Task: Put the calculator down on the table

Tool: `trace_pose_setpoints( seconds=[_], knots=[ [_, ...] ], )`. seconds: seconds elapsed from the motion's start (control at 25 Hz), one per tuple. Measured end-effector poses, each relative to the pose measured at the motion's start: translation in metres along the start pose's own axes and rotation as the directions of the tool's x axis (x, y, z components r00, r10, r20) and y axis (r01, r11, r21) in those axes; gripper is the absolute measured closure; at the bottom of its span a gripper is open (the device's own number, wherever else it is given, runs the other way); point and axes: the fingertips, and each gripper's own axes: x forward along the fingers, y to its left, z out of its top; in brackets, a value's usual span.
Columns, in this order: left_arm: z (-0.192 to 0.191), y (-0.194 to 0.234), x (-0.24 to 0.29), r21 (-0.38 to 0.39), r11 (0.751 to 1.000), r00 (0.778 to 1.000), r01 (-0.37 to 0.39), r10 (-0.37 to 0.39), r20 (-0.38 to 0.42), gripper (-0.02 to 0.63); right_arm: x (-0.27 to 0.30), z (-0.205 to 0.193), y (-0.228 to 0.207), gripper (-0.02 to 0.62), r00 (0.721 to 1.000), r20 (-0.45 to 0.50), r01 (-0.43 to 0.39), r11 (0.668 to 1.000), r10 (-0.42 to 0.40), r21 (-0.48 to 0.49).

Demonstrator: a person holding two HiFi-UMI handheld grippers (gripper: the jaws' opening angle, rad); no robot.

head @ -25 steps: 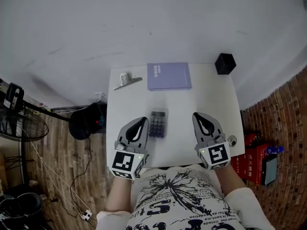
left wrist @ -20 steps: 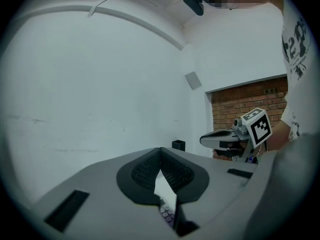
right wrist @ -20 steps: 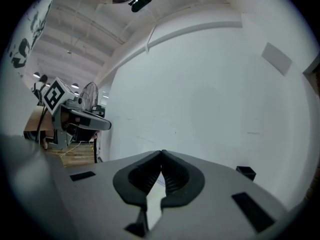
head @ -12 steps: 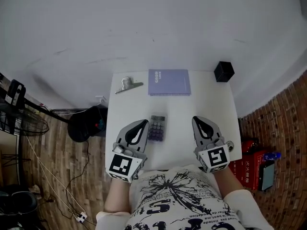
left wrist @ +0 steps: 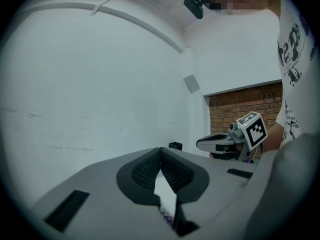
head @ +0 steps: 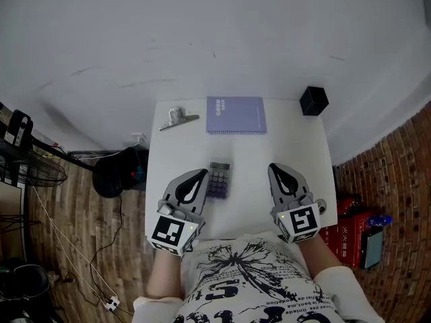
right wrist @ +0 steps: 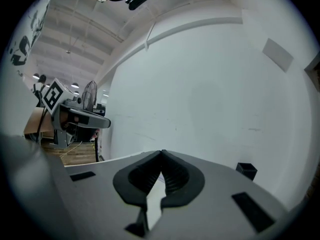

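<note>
The grey calculator with purple keys lies flat on the white table, near its front edge. My left gripper is just to the calculator's left, shut and holding nothing, and does not grip it. In the left gripper view the jaws meet at the tips, and a few calculator keys show through the gap below them. My right gripper is to the calculator's right and clear of it. Its jaws are also closed and empty.
A lilac notebook and a metal clip lie at the table's far edge, with a black cube at the far right corner. A fan and cables are on the floor to the left, red boxes to the right.
Only the head view has shifted a little. The calculator and both grippers keep their places.
</note>
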Motion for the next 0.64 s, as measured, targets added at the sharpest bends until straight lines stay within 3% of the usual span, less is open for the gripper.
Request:
trace_pose_setpoints(
  seconds=[0.36, 0.64],
  knots=[
    [-0.007, 0.005, 0.004, -0.008, 1.0, 1.0, -0.007, 0.007, -0.012, 0.592, 0.006, -0.011, -0.01, 0.583, 0.999, -0.023, 0.029, 0.998, -0.028, 0.049],
    [-0.011, 0.007, 0.005, -0.042, 0.999, 1.0, -0.017, 0.017, -0.003, 0.592, 0.005, -0.009, -0.003, 0.581, 1.0, -0.014, 0.004, 1.0, -0.005, -0.014]
  ],
)
